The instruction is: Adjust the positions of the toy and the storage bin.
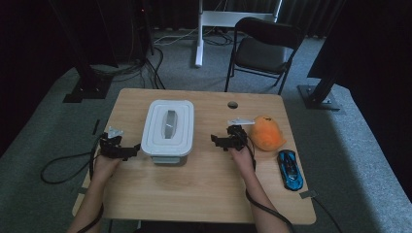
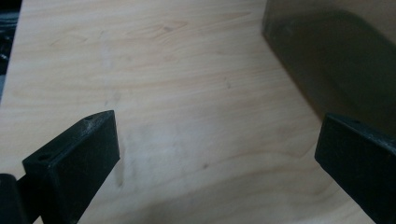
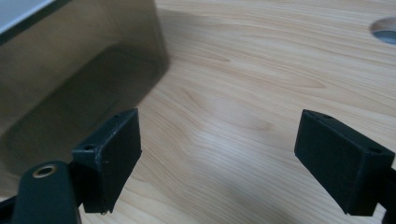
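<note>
The lidded plastic storage box point(image 1: 168, 131) sits left of centre on the wooden table point(image 1: 209, 184), its long axis running from the person's edge toward the far edge, the lid's handle aligned the same way. The left gripper point(image 1: 132, 151) is just beside the box's near-left corner and the right gripper point(image 1: 217, 141) is near its right side, each with jaws spread wide and empty. An orange plush toy point(image 1: 267, 132) and a blue toy car point(image 1: 290, 169) lie to the right.
</note>
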Demonstrator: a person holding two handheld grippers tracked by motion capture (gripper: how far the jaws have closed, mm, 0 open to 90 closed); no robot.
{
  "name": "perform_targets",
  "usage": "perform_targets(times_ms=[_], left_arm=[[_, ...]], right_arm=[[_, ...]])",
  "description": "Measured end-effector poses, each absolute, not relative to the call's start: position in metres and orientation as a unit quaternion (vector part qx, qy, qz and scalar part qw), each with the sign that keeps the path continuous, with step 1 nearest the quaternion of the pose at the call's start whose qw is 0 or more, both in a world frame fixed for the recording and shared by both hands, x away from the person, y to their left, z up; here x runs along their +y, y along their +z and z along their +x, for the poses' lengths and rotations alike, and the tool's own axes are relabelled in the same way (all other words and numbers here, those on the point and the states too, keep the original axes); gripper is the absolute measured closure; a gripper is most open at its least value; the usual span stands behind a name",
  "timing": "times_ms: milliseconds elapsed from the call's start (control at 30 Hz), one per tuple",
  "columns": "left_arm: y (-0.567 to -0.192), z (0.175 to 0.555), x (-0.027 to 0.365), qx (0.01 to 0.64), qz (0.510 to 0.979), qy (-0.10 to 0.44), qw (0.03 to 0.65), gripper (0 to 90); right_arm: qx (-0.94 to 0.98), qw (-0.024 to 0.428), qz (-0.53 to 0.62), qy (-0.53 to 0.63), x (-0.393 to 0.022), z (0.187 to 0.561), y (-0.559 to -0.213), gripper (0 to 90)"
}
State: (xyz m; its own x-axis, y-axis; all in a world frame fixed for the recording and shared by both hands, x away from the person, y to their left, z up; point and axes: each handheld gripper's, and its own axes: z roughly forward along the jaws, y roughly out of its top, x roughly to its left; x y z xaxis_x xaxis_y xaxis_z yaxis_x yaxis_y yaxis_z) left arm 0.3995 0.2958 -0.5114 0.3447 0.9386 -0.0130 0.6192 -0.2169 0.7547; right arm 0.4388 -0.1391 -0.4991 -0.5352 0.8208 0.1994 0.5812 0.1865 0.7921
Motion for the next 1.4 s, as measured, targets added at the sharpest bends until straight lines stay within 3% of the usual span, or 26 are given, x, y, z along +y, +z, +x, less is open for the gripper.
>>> perform_targets(times_ms=[933,1400], left_arm=[[-0.501,0.429,0.265,0.496,0.767,0.225,0.339,0.4],[-0.5,0.428,0.245,0.495,0.767,0.225,0.341,3.0]], right_arm=[[0.78,0.117,0.435,0.434,-0.076,0.452,-0.5,14.5],[0.78,0.104,0.442,0.432,-0.092,0.45,-0.497,17.2]])
